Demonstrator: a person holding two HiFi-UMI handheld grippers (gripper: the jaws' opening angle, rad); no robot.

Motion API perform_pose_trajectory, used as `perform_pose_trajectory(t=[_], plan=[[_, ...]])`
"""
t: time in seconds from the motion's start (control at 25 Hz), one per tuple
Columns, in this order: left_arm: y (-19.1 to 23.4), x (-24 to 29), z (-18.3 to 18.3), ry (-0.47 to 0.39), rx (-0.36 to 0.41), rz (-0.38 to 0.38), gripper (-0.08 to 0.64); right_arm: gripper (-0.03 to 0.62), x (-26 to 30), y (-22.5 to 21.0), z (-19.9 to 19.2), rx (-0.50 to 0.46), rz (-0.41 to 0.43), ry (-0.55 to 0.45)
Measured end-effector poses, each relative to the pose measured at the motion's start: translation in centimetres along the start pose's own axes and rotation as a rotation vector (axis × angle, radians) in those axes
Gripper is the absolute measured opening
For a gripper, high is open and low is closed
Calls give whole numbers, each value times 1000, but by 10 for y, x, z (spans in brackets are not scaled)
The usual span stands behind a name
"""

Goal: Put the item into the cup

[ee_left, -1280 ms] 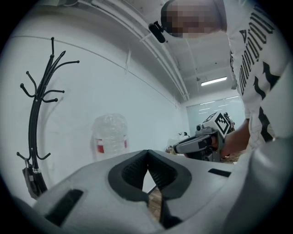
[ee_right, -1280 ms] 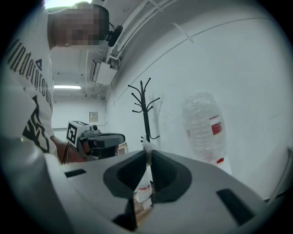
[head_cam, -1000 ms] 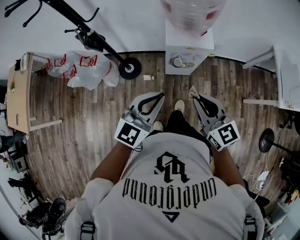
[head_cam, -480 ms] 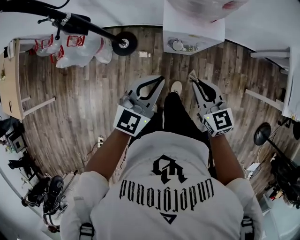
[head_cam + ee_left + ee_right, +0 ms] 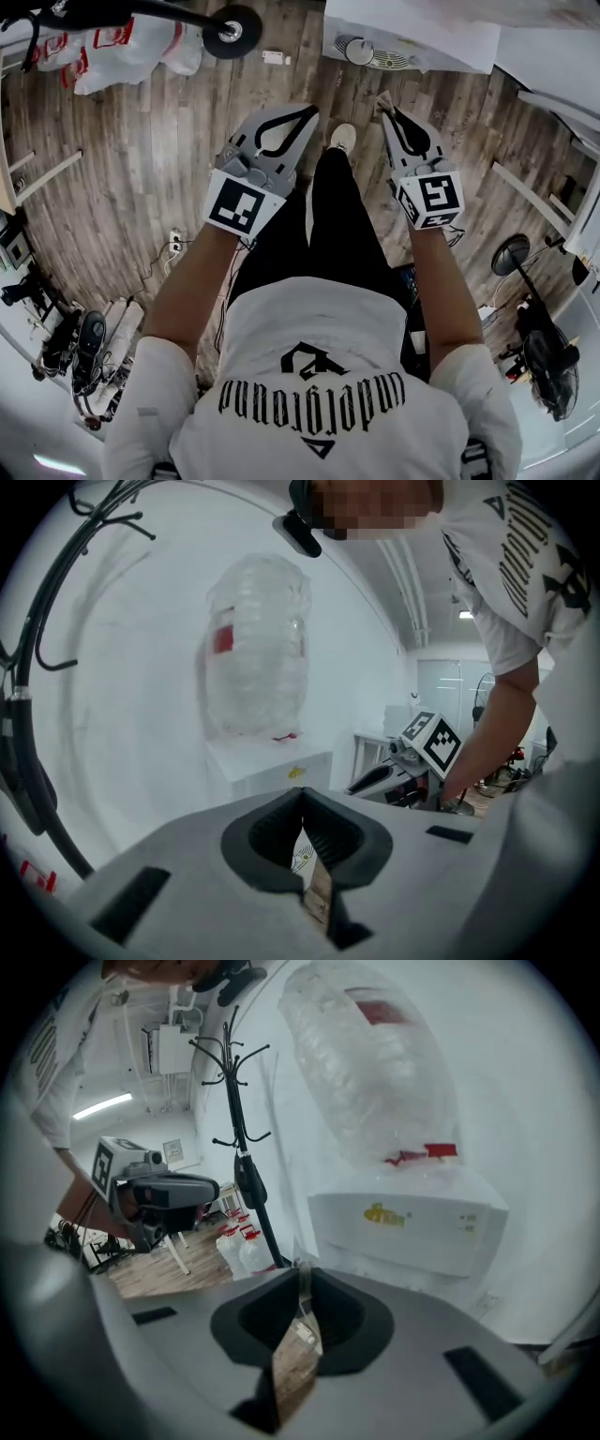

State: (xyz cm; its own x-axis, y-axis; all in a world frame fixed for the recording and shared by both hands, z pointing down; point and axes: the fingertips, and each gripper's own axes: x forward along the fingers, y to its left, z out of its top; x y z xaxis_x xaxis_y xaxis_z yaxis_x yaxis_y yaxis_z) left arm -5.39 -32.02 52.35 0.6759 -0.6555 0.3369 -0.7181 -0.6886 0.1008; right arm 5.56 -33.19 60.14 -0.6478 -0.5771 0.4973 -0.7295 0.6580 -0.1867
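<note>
A person stands on a wooden floor with a gripper in each hand, both held out in front of the body. My right gripper [image 5: 386, 105] is shut on a small pale item [image 5: 382, 97] that sticks out past its tips; in the right gripper view the item [image 5: 301, 1267] shows as a thin sliver pinched at the gripper's [image 5: 302, 1276] tips. My left gripper [image 5: 315, 110] is shut with nothing in it, and in the left gripper view its [image 5: 301, 792] tips meet. No cup shows in any view.
A white water dispenser [image 5: 412, 37] with a clear bottle [image 5: 258, 649] stands straight ahead against the wall. A black coat stand [image 5: 239, 1101] and bagged water bottles [image 5: 122, 42] are to the left. A fan [image 5: 511, 255] stands at the right, and a power strip [image 5: 174, 246] lies on the floor.
The person has stepped toward the dispenser, and the floor slid back under the view. Both grippers stayed shut and kept their pose, now a little farther forward.
</note>
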Motion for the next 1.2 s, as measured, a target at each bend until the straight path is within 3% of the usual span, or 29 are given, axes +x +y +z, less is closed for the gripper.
perform_pose_trajectory(t=[0.12,0.32,0.56,1.2], plan=[[9,17,-28,33,-31,-5,8,46,30,-12,-26,12,3,28],[26,50,-65,37,-3,-10,8,48,73,-37,-61,59,-21,48],[42,83,-117,101,8,-26,9,48,117,-59,-100,87,-40,80],[61,112,-187,138,-15,4,9,55,194,-97,-158,81,-72,165]])
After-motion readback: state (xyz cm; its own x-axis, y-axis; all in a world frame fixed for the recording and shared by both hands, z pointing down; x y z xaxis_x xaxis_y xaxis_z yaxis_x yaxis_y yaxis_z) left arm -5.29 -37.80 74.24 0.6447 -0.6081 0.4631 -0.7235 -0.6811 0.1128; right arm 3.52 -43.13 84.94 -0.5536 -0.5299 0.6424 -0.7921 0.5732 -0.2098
